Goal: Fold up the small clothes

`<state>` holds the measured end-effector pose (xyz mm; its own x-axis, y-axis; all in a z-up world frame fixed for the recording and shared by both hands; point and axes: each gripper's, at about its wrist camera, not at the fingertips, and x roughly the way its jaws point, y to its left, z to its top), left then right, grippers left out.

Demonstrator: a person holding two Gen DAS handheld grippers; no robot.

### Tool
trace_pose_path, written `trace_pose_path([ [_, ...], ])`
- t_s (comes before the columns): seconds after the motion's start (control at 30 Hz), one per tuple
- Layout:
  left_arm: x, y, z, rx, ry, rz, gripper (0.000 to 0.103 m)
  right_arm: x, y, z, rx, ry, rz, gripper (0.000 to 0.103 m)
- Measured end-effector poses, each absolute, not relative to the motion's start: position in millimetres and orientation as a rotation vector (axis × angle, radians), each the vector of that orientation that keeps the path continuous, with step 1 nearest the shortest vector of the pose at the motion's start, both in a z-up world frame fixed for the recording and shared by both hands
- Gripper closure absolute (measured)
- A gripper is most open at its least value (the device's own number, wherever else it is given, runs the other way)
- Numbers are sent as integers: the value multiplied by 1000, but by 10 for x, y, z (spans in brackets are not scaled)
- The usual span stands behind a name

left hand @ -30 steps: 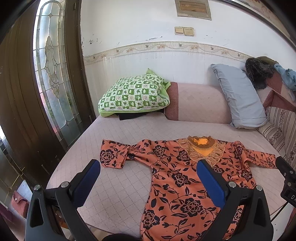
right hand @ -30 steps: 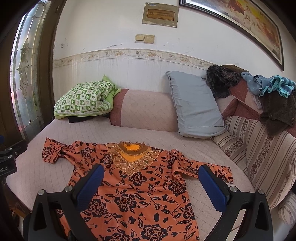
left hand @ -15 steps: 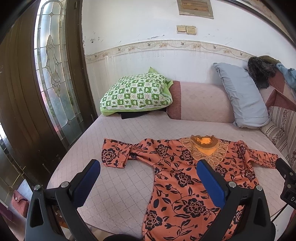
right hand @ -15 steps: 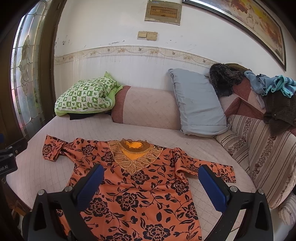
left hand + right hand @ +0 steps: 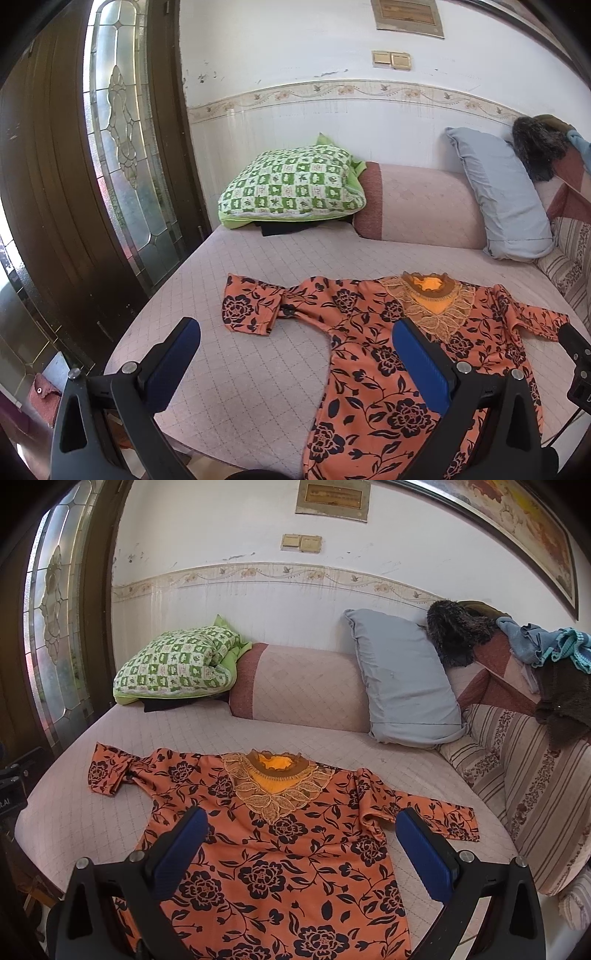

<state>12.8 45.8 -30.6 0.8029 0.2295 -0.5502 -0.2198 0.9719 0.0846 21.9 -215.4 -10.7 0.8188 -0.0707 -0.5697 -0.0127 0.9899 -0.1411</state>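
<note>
- The left gripper (image 5: 295,345) has its blue-padded jaws spread wide with nothing between them; it hangs above the near edge of the bed, clear of the cloth.
- The right gripper (image 5: 301,834) likewise has its jaws wide apart and grips nothing, poised over the lower body of the blouse.
- The orange floral blouse (image 5: 273,853) lies flat, front up, on the pale quilted mattress (image 5: 295,738), its embroidered collar (image 5: 275,775) pointing toward 12 o'clock.
- In the right wrist view one sleeve reaches out to 9 o'clock with its cuff turned over; the other stretches toward 3 o'clock.
- At 12 o'clock beyond the collar a pink bolster (image 5: 299,686) lies along the wall.
- At 10 o'clock a green checked pillow (image 5: 177,668) rests on the mattress; at 1 o'clock a grey pillow (image 5: 402,679) leans upright.
- At 2 o'clock, piled clothes (image 5: 546,653) sit over a striped cushion (image 5: 528,775).
</note>
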Motion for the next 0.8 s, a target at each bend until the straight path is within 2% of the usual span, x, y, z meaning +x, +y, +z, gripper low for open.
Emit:
trace_pose_path([
  [0.47, 74, 834, -311, -23, 582, 312, 0, 274, -1854, -163, -173, 617, 21, 0],
  [0.8, 159, 813, -410, -26, 615, 298, 0, 302, -1944, -205, -172, 623, 14, 0],
])
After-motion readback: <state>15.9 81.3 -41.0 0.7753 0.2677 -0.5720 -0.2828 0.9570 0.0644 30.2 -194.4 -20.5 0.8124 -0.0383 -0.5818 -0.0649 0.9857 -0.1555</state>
